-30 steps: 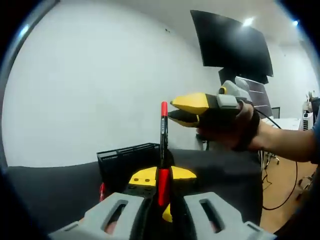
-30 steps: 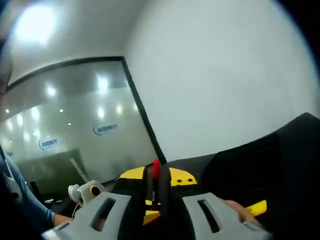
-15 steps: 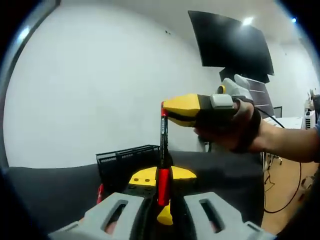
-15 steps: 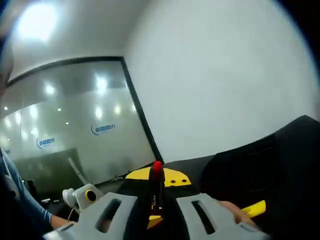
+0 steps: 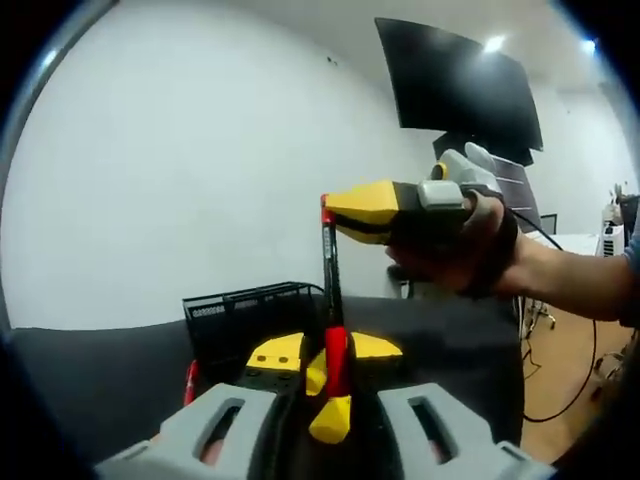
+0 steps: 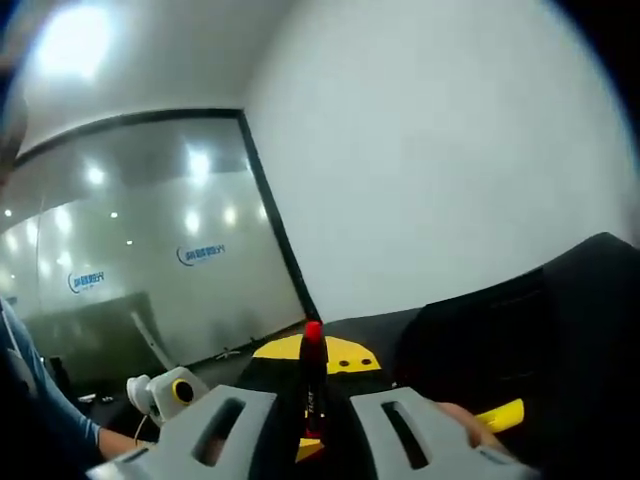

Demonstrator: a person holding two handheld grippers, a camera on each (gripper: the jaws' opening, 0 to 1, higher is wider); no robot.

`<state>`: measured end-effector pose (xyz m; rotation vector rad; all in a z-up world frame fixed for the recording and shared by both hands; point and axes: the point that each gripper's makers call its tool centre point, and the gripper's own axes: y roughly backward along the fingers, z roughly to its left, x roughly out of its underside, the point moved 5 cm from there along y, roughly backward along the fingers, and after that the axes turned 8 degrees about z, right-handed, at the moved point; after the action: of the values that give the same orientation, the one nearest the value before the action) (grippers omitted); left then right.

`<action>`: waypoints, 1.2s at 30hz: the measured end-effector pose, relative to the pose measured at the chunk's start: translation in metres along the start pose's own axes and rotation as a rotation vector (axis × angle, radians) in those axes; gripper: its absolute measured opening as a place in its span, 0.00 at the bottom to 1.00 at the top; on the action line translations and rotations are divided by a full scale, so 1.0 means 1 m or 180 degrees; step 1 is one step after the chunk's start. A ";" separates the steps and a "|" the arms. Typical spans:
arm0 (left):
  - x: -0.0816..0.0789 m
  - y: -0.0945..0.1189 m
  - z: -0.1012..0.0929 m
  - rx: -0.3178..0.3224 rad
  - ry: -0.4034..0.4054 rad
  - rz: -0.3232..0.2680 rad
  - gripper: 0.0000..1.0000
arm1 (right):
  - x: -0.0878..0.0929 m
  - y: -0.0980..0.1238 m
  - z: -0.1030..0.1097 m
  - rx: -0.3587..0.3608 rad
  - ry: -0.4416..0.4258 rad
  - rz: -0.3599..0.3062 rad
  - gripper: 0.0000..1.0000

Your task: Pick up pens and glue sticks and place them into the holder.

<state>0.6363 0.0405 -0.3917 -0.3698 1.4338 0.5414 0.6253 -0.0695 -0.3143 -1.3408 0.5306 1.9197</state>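
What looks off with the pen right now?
The red pen is pinched by both grippers at once: right gripper on its top end, left gripper on its lower end. It stands upright, well above the black mesh holder.

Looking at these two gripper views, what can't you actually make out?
- Left gripper view: inside of the black mesh holder is hidden by its own wall and the left gripper.
- Left gripper view: the red pen's top end is covered by the right gripper; whether that gripper has clamped it, I cannot tell.
- Right gripper view: the pen's lower end is hidden between the jaws; its printing is too blurred to read.
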 end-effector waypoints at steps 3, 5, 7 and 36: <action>0.003 0.003 0.004 0.0065 0.0011 0.0027 0.23 | -0.001 0.003 -0.005 0.0073 0.0027 -0.0016 0.03; 0.006 0.005 0.005 0.0174 -0.0024 0.0087 0.31 | -0.001 0.006 -0.009 0.0128 0.0055 -0.0009 0.03; 0.008 0.009 0.009 0.0203 -0.0034 0.0081 0.37 | -0.002 0.009 -0.013 0.0187 0.0095 0.0003 0.03; 0.048 0.025 0.039 0.0545 0.0410 0.0216 0.96 | -0.024 0.012 -0.039 0.0540 0.0687 0.0212 0.03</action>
<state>0.6576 0.0886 -0.4330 -0.2231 1.6093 0.4519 0.6454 -0.1117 -0.3079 -1.4419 0.8350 1.7480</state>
